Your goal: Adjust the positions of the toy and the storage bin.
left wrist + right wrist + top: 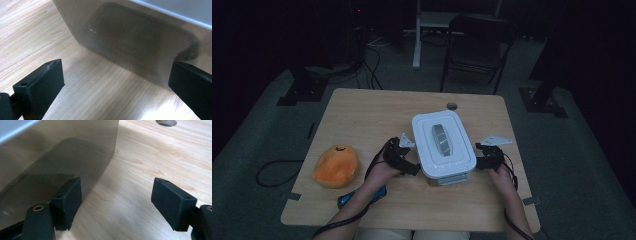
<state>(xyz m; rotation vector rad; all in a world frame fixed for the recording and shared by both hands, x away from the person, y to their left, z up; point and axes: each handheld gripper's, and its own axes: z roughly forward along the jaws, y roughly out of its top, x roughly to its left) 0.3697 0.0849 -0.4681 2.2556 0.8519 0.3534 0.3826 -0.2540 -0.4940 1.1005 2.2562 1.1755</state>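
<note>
Forearms enter at 6 o'clock in the high view; a white-lidded container sits centre on a pale wooden table, an orange fruit at 8 o'clock, a dark room with a folding chair behind. Left gripper view: jaws released beside the container's smoky wall. Right gripper view: jaws released, container at 10 o'clock.

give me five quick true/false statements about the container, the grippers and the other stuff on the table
1. The white lid is on the container. True.
2. The left hand-held gripper is clamped shut on the container. False: its jaws stand wide apart, with bare table between them.
3. The right hand-held gripper is open beside the container's wall. True.
4. The orange fruit lies on the lid. False: it lies on the table, left of the container.
5. The container lies tipped on its side. False: it stands upright.
</note>
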